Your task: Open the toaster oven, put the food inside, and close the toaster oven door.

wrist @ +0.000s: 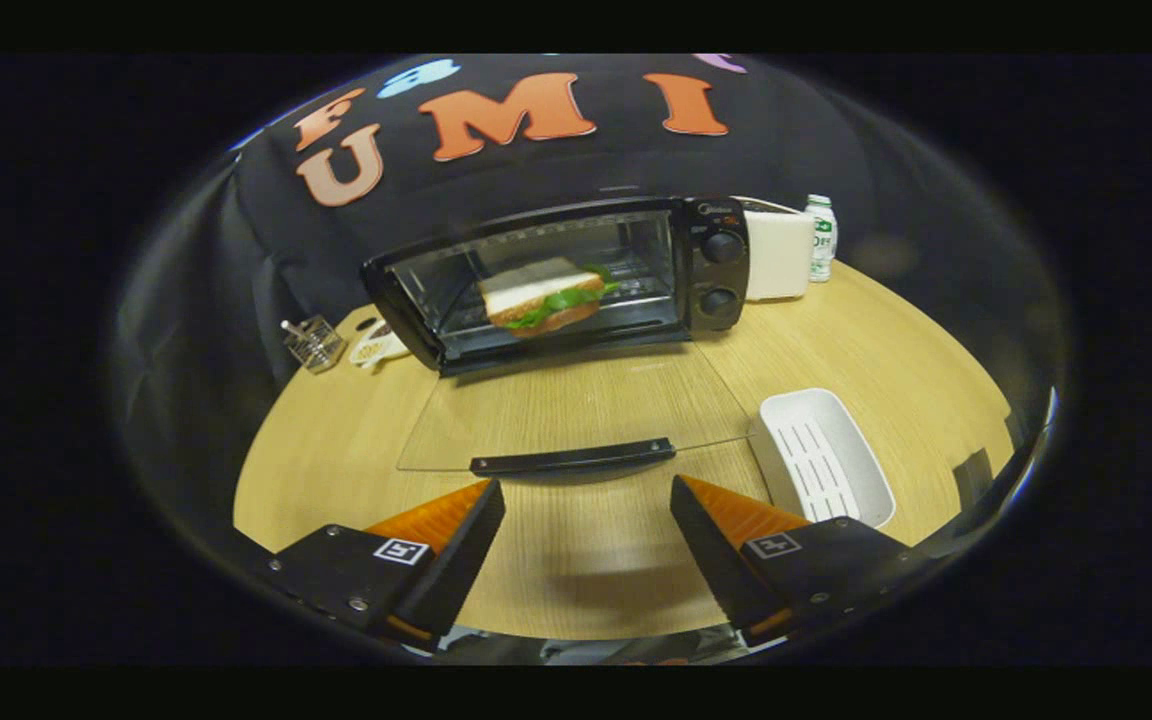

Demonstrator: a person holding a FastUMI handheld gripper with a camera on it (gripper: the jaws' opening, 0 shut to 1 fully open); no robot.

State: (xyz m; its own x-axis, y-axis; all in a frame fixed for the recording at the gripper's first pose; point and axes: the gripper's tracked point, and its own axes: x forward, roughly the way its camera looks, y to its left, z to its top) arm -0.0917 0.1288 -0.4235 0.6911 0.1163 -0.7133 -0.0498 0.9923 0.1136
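With the sandwich (543, 295) inside, the empty claw (586, 510), fingers apart, could slip off the door handle (573, 459) at twelve o'clock, dropping the glass door (576, 405).

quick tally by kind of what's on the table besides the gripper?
Toaster oven, door down, sandwich inside: 1
White tray: 1
White box: 1
Bottle: 1
Wire basket: 1
Small white item, unclear: 1
Total: 6, plus the sandwich
Gripper open, just short of the door handle.
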